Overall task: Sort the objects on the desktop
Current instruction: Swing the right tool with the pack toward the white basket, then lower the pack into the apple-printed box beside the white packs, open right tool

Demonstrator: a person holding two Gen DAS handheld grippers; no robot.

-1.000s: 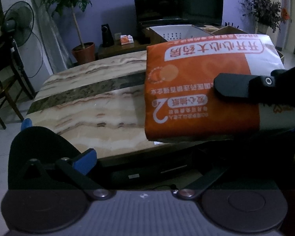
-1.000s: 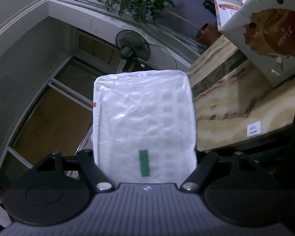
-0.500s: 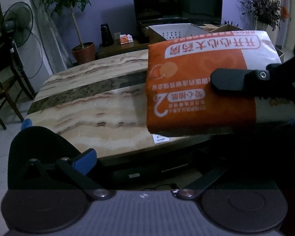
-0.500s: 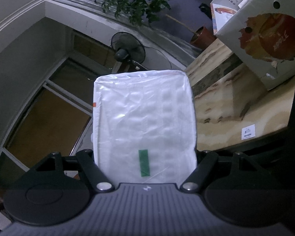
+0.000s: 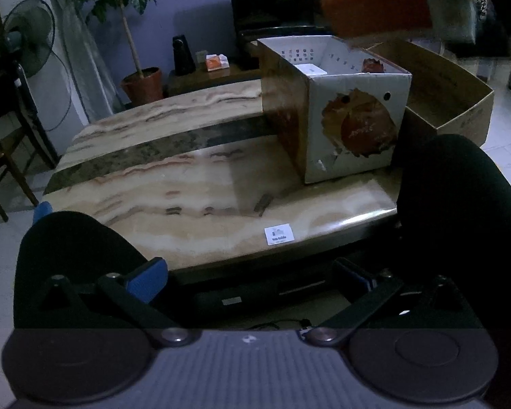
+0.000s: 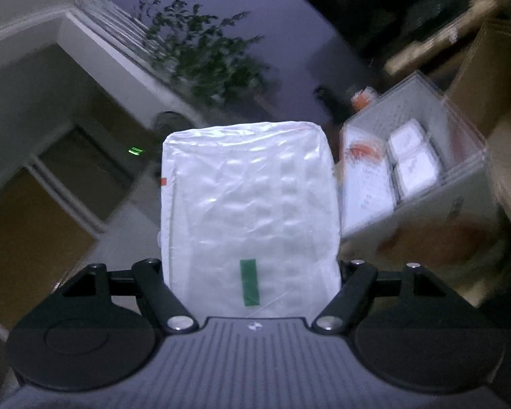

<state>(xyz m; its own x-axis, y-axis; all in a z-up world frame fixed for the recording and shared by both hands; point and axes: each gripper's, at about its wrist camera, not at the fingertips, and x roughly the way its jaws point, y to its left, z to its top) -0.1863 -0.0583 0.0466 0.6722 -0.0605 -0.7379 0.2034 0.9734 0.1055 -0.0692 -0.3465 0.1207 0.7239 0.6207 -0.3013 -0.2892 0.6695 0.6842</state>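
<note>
White plastic wrapping fills the middle of the right wrist view: a soft tissue pack with a green strip near its lower edge sits between the two arms of the right gripper, which is clamped on the pack's sides with its jaws spread wide to take the pack's width. In the left wrist view the same pack shows as a blurred orange and white shape, above the far rim of the printed box and clear of it.

That box stands open-topped on the marble table, toward the table's right end. Seen from the right wrist, the box holds a white and orange packet and two small white packs side by side. Just beside the printed box, on its right and touching its corner, lies a shallow brown cardboard tray.

A small white sticker is on the table near its front edge, in front of the box and well apart from it. The left gripper hangs in front of the table's front edge, its jaws standing apart with nothing between them; one blue pad is visible. Beyond the far left of the table are a potted tree and a standing fan.
</note>
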